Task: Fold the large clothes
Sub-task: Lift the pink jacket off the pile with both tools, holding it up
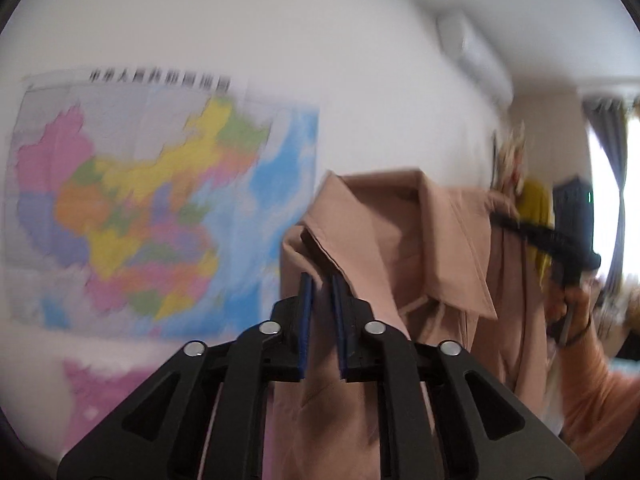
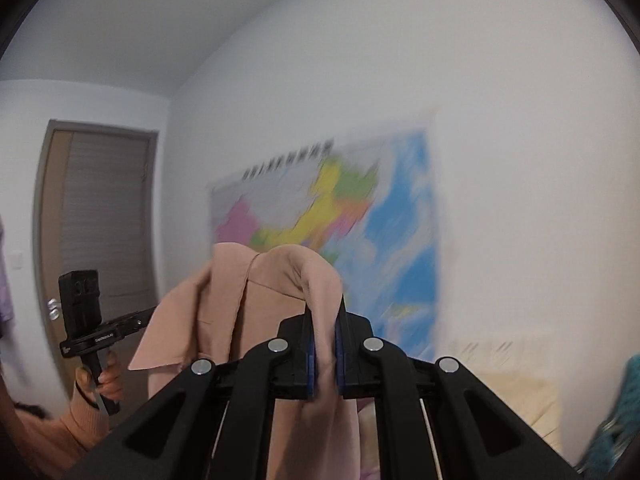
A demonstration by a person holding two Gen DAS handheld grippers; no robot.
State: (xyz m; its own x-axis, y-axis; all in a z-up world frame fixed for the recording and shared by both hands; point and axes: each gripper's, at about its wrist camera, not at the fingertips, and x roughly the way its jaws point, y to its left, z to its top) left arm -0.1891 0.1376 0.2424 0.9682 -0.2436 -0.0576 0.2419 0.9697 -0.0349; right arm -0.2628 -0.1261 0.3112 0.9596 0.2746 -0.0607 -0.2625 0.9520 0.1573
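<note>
Between both jaws: pink coat [image 1: 384, 248].

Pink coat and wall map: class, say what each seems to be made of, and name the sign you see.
Pink coat: seemingly a woven, matte cloth; it drapes in soft folds, with a stitched collar edge. Exact fibre cannot be told.
Wall map: probably printed paper, flat on the wall, with faint fold lines; blur hides any gloss.
</note>
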